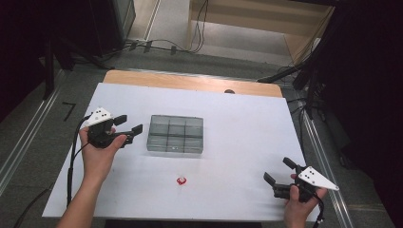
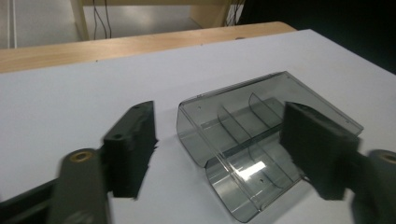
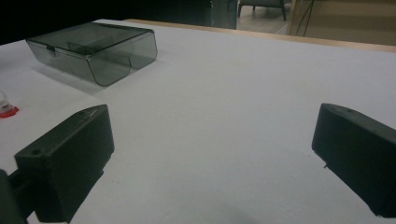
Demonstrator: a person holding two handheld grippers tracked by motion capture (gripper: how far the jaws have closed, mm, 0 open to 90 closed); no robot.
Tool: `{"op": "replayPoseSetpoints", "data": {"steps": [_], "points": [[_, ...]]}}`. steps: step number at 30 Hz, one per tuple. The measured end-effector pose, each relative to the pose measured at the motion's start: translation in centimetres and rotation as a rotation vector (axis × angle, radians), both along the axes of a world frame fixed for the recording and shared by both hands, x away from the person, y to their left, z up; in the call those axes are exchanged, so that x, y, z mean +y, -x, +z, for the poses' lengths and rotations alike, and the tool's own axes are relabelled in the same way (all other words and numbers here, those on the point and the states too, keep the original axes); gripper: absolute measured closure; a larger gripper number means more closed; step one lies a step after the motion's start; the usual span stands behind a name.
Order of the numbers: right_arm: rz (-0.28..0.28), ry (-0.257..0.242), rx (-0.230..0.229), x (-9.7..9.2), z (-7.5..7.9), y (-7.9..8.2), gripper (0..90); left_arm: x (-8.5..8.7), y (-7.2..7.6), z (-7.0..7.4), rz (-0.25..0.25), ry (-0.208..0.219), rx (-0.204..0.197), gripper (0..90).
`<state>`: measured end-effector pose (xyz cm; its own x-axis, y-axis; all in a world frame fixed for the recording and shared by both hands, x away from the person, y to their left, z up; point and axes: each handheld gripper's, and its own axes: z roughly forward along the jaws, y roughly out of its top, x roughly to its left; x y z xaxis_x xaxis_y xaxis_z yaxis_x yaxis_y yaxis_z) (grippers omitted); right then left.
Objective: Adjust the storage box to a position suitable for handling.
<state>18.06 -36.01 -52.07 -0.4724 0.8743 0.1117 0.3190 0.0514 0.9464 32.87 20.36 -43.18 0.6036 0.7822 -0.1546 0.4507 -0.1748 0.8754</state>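
Observation:
A smoky clear plastic box (image 1: 175,134) with several compartments sits shut on the white table sheet (image 1: 237,123). My left gripper (image 1: 131,123) hovers just left of it, jaws apart and pointing at its short end. In the left gripper view the box (image 2: 243,126) lies just beyond and between the jaws, with no pad pressing on it. A small red and clear piece (image 1: 181,180) lies in front of the box. My right gripper (image 1: 279,170) rests near the front right corner, open and holding nothing. From there the box (image 3: 93,46) and the red piece (image 3: 7,110) sit far to the left.
A strip of bare wooden tabletop (image 1: 190,81) shows along the far edge. Cables (image 1: 161,45) run over the floor behind the table. Dark stands (image 1: 309,71) rise at the right. Wide bare sheet lies between the box and my right gripper.

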Motion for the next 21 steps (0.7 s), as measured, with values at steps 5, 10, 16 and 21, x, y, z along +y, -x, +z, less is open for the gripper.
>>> {"op": "replayPoseSetpoints", "data": {"steps": [5, 10, 16, 21], "points": [[-0.001, 0.000, 0.000, 0.0, 0.0, 0.0, 0.0, -0.2, -1.2, -1.1, -0.004, -0.020, 0.077, 61.4], [-0.001, 0.002, 0.001, 0.0, 0.0, 0.0, 0.0, -0.5, -1.9, -2.1, -0.017, -0.052, 0.116, 73.5], [-0.004, 0.002, -0.001, 0.0, 0.0, 0.0, 0.0, -1.2, -2.7, -3.6, -0.017, -0.083, 0.173, 89.1], [-0.002, 0.001, -0.004, 0.0, 0.0, -0.1, 0.0, -1.7, -3.0, -4.5, -0.024, -0.118, 0.208, 89.3]]}}
